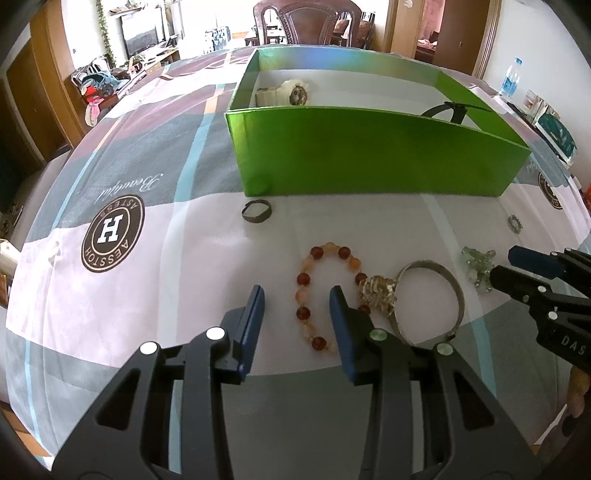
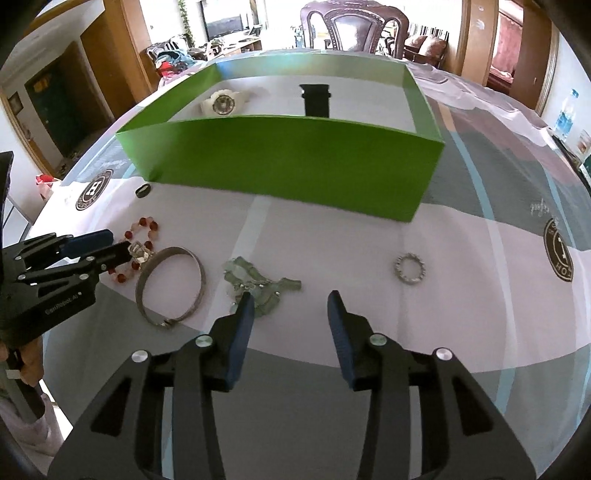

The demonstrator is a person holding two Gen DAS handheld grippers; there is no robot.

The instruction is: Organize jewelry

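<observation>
A red and orange bead bracelet (image 1: 314, 291) lies on the cloth between the open fingers of my left gripper (image 1: 297, 295). A silver bangle (image 1: 432, 295) with a gold ornament lies just right of it. My right gripper (image 2: 290, 299) is open, its left finger beside a pale green jewelry piece (image 2: 258, 280). A small silver ring (image 2: 409, 268) lies further right. A dark ring (image 1: 256, 210) sits by the green box (image 1: 369, 158). The box holds a white watch (image 2: 221, 101) and a black band (image 2: 316, 99).
The table carries a patterned cloth with round logos (image 1: 112, 234). A wooden chair (image 1: 306, 22) stands beyond the box. A water bottle (image 1: 511, 75) and other items stand at the far right edge.
</observation>
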